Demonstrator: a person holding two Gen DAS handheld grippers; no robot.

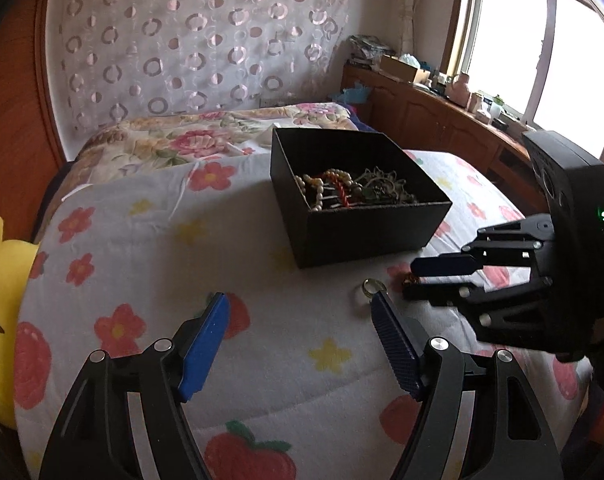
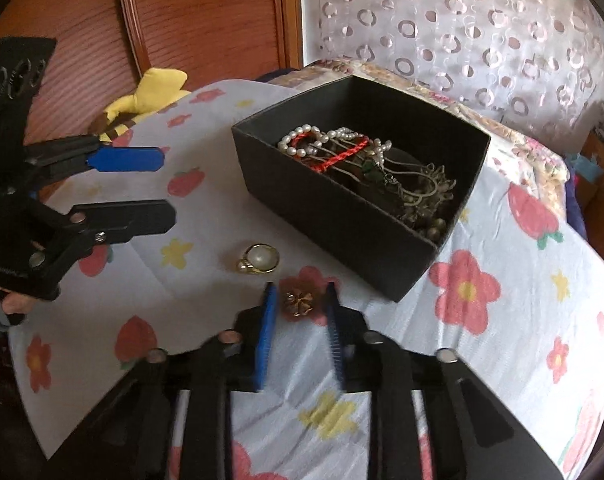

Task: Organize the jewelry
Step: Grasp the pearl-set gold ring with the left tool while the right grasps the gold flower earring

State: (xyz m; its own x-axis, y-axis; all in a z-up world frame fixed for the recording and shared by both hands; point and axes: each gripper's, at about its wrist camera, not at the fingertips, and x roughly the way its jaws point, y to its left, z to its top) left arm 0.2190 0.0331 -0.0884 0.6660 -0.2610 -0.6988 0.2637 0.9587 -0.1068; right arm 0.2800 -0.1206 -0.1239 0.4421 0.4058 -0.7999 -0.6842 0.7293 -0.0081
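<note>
Two grippers are working beside a black box [image 2: 341,216] of jewelry sitting on a flower-print bedspread [image 2: 501,320].

Taking the box as the landmark: it is holding a tangle of pearl strands [image 2: 321,136], a red cord bracelet [image 2: 341,156] and dark metal pieces [image 2: 421,192]. Just in front of its near wall, a gold ring with a pearl [image 2: 258,259] is lying on the bedspread, and beside that a small gold flower-shaped piece [image 2: 298,302] is resting on a red printed flower. The right gripper [image 2: 300,300] is straddling that flower piece, its jaws partly open on either side and not gripping it. The left gripper [image 1: 298,304] is hovering wide open and empty, in front of the box with the ring [image 1: 369,288] just off its right fingertip.
</note>
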